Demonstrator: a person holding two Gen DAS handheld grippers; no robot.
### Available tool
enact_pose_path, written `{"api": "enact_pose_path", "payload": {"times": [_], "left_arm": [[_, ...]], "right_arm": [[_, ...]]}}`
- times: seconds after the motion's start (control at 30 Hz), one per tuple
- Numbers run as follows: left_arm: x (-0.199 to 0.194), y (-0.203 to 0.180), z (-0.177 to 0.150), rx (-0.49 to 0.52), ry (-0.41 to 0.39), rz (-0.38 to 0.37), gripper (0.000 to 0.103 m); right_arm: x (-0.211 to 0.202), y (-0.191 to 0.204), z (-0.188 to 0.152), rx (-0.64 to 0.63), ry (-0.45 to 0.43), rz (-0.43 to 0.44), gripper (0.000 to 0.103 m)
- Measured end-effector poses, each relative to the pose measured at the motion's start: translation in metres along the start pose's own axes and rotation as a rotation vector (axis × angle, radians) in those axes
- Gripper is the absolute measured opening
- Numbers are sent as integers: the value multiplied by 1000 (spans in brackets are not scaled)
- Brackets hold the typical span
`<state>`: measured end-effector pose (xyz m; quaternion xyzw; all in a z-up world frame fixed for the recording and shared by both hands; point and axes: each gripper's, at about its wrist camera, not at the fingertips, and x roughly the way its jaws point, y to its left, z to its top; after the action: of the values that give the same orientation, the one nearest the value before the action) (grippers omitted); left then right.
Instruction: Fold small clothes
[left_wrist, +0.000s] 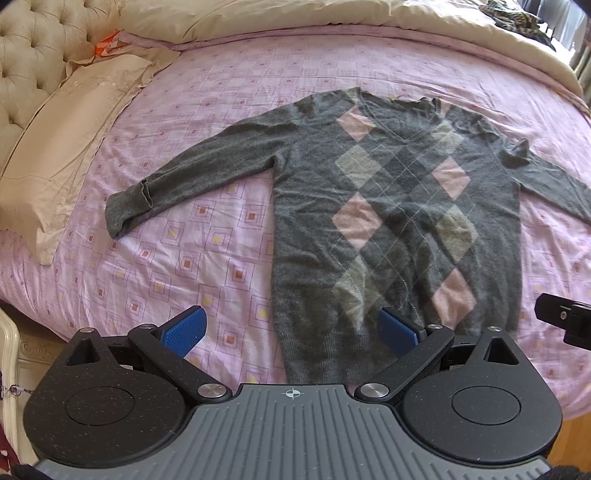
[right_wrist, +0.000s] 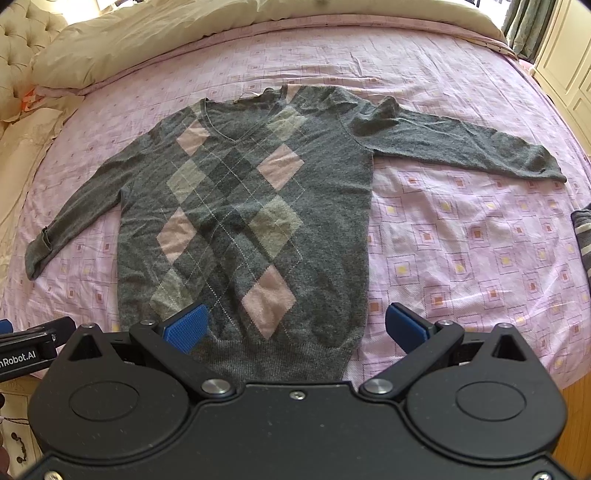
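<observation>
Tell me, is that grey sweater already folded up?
No, the grey sweater lies spread flat on the pink bedspread with both sleeves stretched out to the sides.

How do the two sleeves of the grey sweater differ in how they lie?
The left sleeve slants down toward the hem side, its cuff turned back; the right sleeve stretches more sideways, with a bump of bunched fabric at its shoulder. Both are plain grey and lie flat on the pink bedsheet.

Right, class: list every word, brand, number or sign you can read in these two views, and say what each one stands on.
"hRobot.AI": white letters on the black body of the left gripper, at the left edge of the right wrist view; the start is cut off by the frame.
A crosshair mark, no letters: on the grey ribbed plate in the left wrist view.
The sweater shows no readable text.
</observation>
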<state>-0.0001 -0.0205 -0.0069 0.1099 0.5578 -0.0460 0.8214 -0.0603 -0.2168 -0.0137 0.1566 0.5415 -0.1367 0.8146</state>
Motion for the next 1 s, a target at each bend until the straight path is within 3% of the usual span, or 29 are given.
{"api": "enact_pose_path", "payload": {"times": [1.0], "left_arm": [[4, 20, 8, -80, 22, 0, 100]], "right_arm": [[6, 15, 16, -59, 17, 21, 102]]}}
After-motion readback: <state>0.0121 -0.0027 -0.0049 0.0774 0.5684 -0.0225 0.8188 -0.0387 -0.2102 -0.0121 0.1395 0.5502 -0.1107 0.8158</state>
